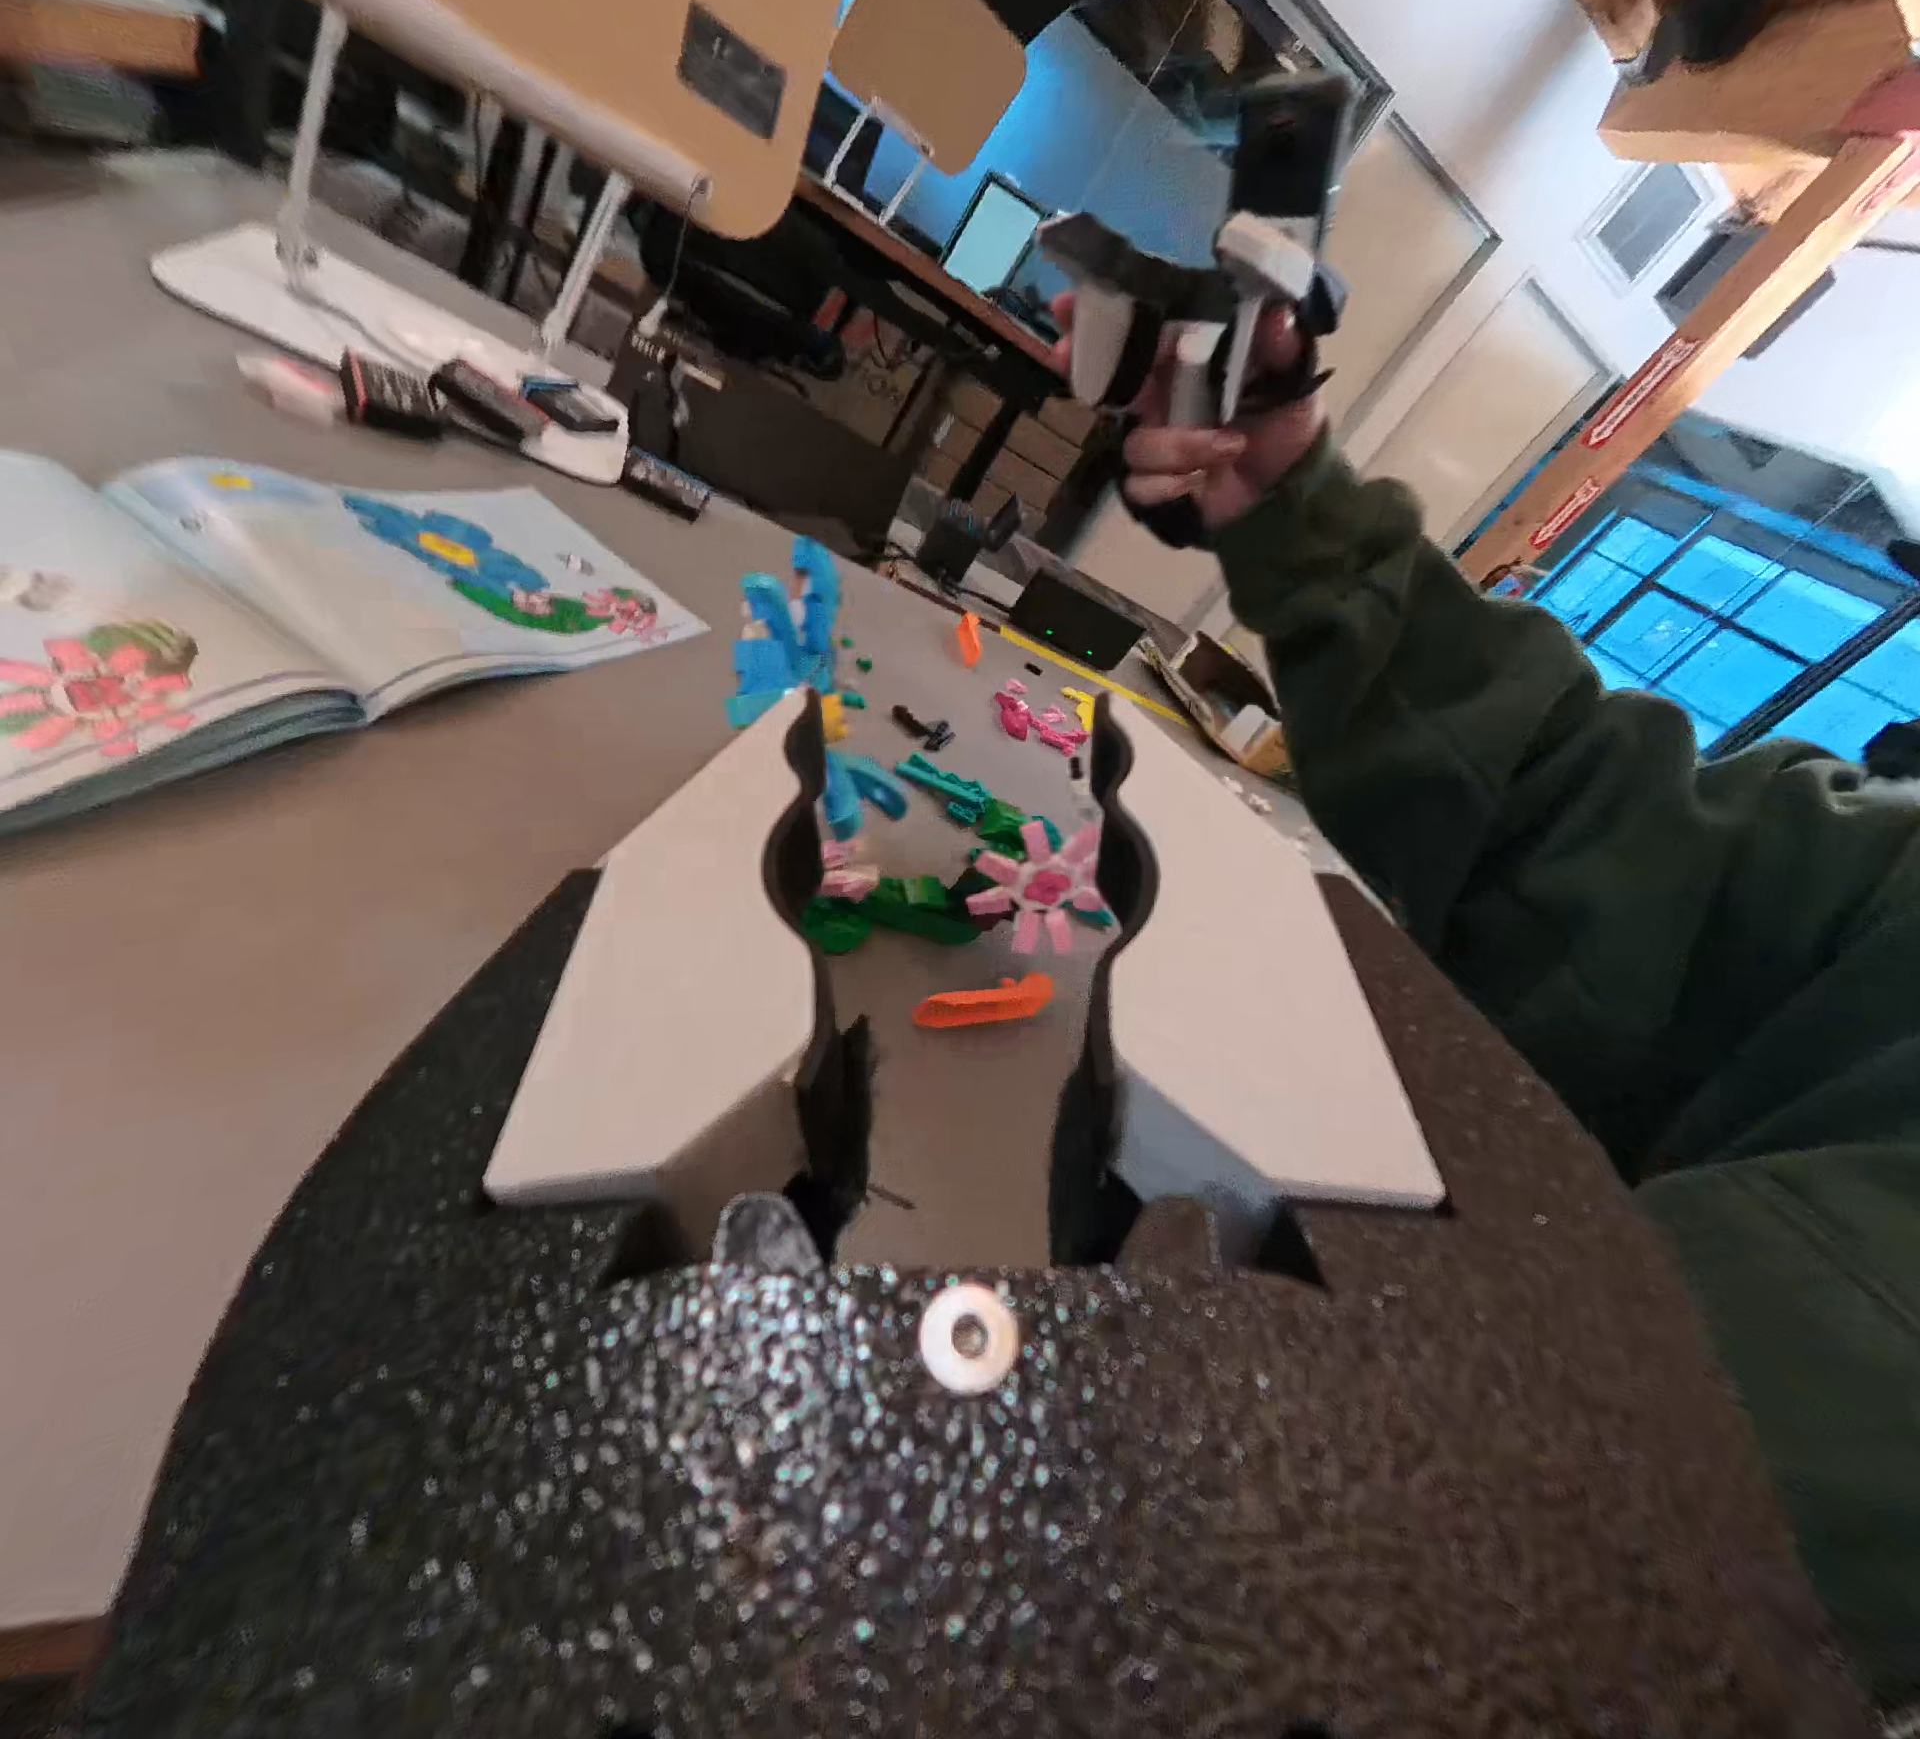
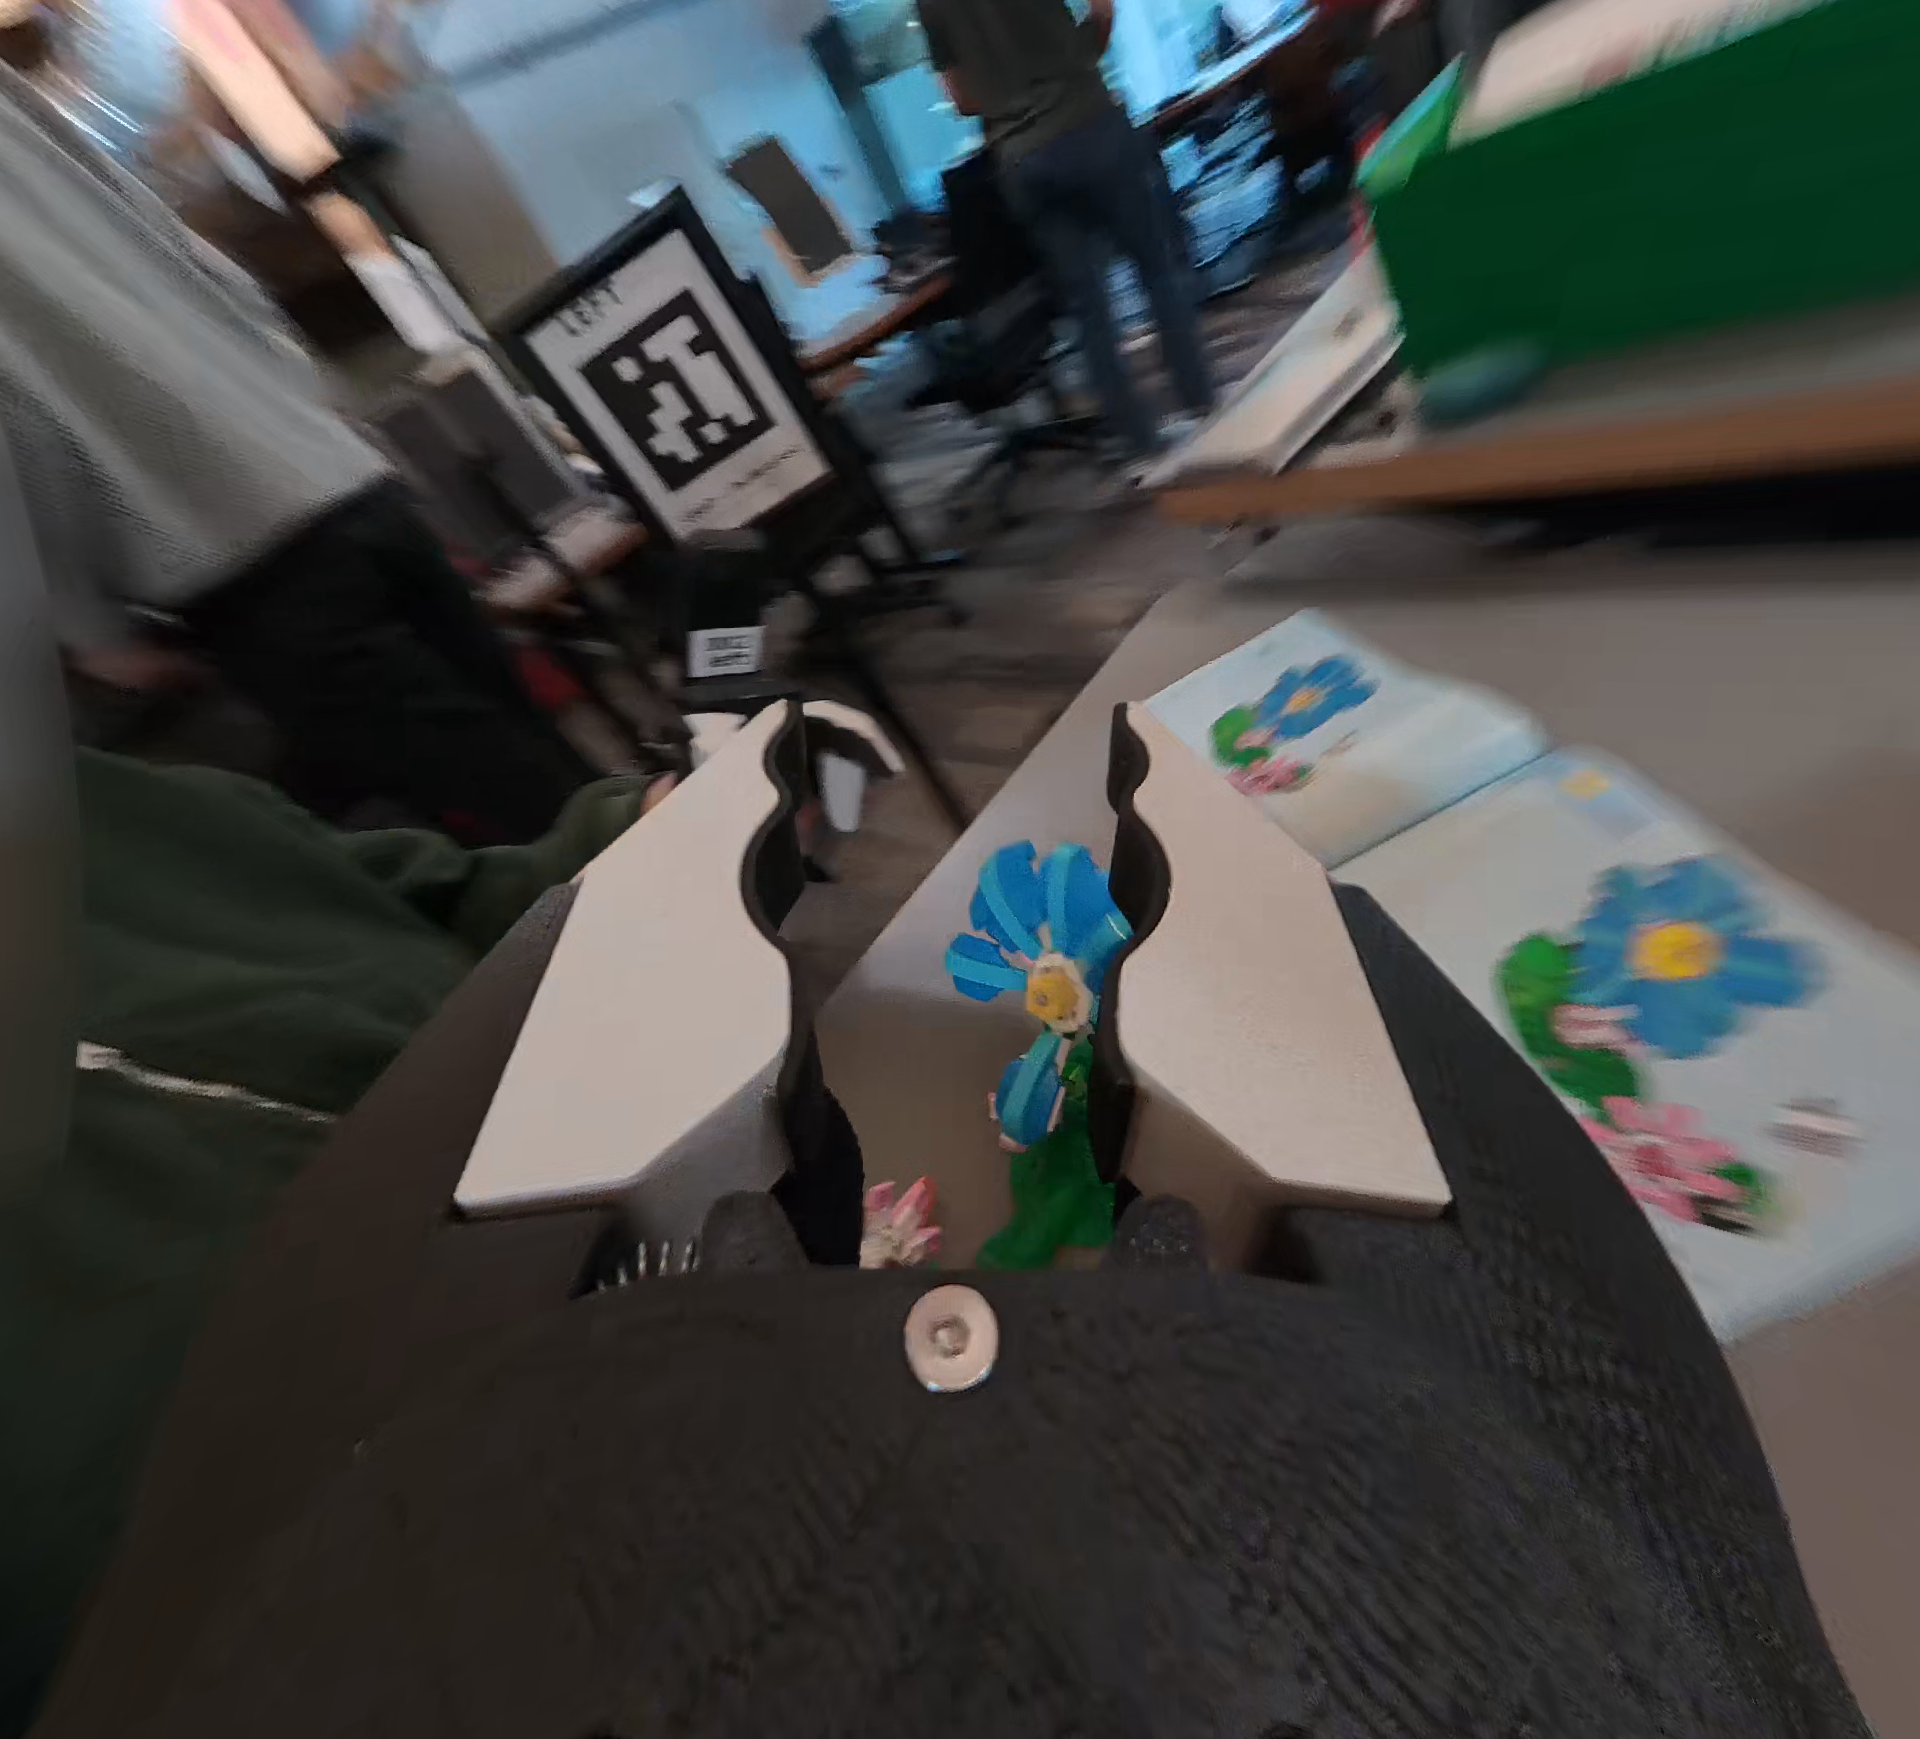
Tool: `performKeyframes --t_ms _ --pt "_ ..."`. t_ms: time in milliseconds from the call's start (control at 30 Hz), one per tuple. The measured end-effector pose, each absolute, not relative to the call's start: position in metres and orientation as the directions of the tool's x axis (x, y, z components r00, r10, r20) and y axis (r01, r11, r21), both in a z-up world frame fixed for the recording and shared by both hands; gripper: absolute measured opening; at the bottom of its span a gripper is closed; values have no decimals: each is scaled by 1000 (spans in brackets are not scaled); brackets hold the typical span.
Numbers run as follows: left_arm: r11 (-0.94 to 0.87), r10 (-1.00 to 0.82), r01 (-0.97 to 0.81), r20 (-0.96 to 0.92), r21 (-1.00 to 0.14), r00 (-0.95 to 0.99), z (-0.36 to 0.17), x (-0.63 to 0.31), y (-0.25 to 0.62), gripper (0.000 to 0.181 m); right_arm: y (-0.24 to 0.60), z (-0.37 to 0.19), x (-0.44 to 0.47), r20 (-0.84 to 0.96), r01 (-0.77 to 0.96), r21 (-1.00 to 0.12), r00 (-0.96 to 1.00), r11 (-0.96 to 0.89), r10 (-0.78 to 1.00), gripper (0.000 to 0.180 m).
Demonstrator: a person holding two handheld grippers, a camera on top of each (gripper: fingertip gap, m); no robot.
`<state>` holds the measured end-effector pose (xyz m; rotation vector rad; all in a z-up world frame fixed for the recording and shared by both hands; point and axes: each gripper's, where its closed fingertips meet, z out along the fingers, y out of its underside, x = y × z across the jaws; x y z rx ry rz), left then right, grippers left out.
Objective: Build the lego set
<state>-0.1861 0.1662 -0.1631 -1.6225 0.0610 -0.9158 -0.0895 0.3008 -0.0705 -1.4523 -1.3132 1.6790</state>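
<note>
My left gripper is open and empty, held above the grey table. Below it lie a pink lego flower on green leaves, blue flower pieces, teal pieces, loose pink pieces and an orange piece. My right gripper is open and empty. It is held high in the air at the right of the left wrist view, gripped by a hand. Under it stands a blue lego flower on a green stem, with a pink flower beside.
An open instruction booklet lies on the table at the left; it also shows in the right wrist view. A white lamp base, small boxes and a green-sleeved arm are near. A person stands far off. About 15 centimeters separates my left fingertips from the pink lego flower.
</note>
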Motion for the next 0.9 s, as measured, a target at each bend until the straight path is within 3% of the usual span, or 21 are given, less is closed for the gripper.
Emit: performKeyframes --t_ms 167,300,433,567,733,900 --pt "-195 -567 320 373 -927 735 -141 -150 128 49 253 -21 -16 -132 241 -963 -33 -120 991 57" --pt "-210 -632 230 311 -950 710 -151 -108 109 49 202 -74 50 27 505 -863 77 -15 997 56" --pt "-255 -689 184 312 -949 654 -171 -70 95 48 161 -200 109 -56 768 -626 125 -133 991 51" --pt "-308 -730 117 314 -944 608 -198 -34 87 48 165 -276 136 -154 720 -603 317 -343 936 52" --pt "-353 -749 54 317 -934 582 -217 -12 78 48 174 -308 129 -343 596 -597 416 -537 842 54" --pt "-347 -732 67 315 -936 604 -216 -22 75 47 169 -314 124 -241 710 -555 362 -433 901 48"
